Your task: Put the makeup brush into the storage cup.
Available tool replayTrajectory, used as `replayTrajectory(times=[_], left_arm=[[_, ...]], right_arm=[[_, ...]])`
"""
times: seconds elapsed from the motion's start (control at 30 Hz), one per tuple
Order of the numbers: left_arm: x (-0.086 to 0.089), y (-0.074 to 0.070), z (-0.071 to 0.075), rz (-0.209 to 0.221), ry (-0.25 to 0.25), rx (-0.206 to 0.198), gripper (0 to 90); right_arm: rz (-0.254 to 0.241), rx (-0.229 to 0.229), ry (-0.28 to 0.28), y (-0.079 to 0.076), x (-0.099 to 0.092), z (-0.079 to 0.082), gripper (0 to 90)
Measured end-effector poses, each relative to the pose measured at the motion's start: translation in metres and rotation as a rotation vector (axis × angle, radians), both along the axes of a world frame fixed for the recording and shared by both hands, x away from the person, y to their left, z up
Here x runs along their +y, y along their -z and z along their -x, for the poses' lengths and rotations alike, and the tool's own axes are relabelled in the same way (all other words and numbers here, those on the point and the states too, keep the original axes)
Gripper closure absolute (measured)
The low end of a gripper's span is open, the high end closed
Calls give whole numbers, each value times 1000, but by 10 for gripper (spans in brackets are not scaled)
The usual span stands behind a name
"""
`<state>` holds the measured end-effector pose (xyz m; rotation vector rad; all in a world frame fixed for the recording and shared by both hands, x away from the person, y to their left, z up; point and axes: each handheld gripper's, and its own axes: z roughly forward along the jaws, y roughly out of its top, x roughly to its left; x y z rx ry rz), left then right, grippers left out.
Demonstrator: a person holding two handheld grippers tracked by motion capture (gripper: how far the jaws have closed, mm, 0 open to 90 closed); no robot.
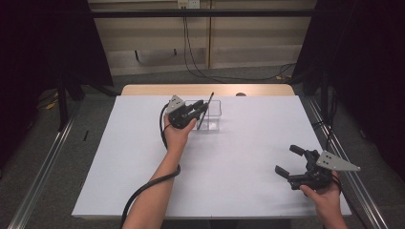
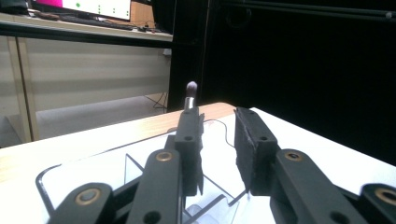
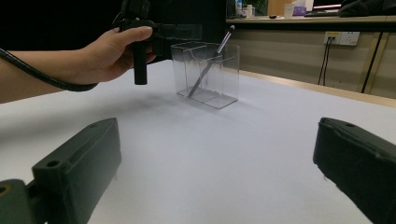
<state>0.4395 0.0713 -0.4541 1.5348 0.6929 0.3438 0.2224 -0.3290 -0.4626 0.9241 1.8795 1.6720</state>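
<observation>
Nearest the high camera, my right gripper [image 1: 292, 163] rests on the near right part of the white table [image 1: 239, 181] with its black jaws spread wide and nothing between them; from its own view only bare tabletop lies ahead of them. Farther off, left of centre, my left gripper [image 1: 192, 113] hovers at the clear plastic two-compartment holder [image 1: 210, 115]. A slim dark makeup brush with a silver ferrule and soft purplish tip [image 3: 211, 60] stands tilted inside the holder, its tip leaning out over the rim toward the far right. In the left gripper view the brush tip [image 2: 191, 87] pokes up behind one jaw, and the jaws stand slightly parted with a clear gap and nothing pinched.

I judge the placing step is about done: the brush sits in the holder and my left jaws have let go. Next I should draw the left gripper back toward me, lifting clear of the holder's rim so I neither tip it nor knock the leaning brush.
</observation>
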Motion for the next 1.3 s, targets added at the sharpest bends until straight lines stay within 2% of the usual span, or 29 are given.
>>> replayTrajectory(times=[0.5, 0.77, 0.87, 0.93, 1.2, 1.3], left_arm=[[2, -6, 2, 12, 30, 10, 599], [1, -9, 3, -3, 44, 3, 536], [1, -11, 3, 4, 54, 5, 503], [0, -11, 4, -5, 58, -3, 450], [0, -14, 6, -9, 76, -17, 376], [0, -15, 6, -12, 84, -20, 322]], right_arm=[[1, 1, -2, 0, 1, 0, 8], [1, 1, -1, 0, 1, 0, 8], [1, 1, -1, 0, 1, 0, 9], [2, 2, -1, 0, 1, 0, 9], [1, 1, -2, 0, 1, 0, 8], [2, -2, -3, -1, 1, 0, 9]])
